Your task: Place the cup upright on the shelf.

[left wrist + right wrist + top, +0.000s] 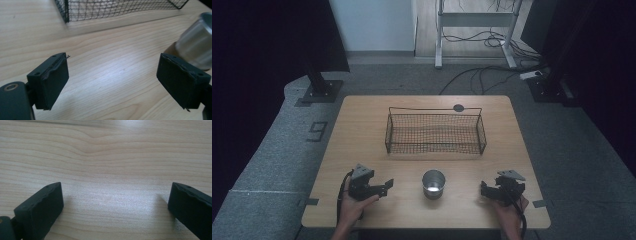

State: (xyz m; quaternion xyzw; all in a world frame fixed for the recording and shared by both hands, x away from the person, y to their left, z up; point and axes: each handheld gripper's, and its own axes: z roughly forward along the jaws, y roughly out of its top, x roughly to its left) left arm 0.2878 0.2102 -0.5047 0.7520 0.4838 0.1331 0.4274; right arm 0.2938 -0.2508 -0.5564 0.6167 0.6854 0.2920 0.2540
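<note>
A: Pale wood first: the table (pixel 362 150) is a light, grained board standing on grey carpet, and it is the largest thing here. What sits on it?

B: Toward the far side, a black wire-mesh basket (pixel 435 131), long and low, with nothing visible inside it. In the left gripper view its near corner (pixel 65 11) shows at the top, resting flat on the wood.

A: And nearer the person?

B: A small metal cup (pixel 433 183), upright with its mouth open upward, stands near the front edge, about midway between the two grippers and well apart from the basket. In the left gripper view it appears at the right edge (pixel 197 43), shiny and cylindrical, just beyond the right-hand jaw but not between the jaws.

A: The grippers themselves?

B: The left gripper (pixel 384 187) is held in the person's left hand (pixel 351 204) low over the table's front left, pointing toward the cup. Its jaws stand wide apart with only bare wood between them (pixel 112 77), so it is released and grasps nothing.

A: And the other?

B: The right gripper (pixel 484 190) is in the right hand (pixel 511 210) at the front right, near the cup but apart from it. Its jaws are spread wide too, over plain wood grain (pixel 115 200); released, nothing held.
</note>
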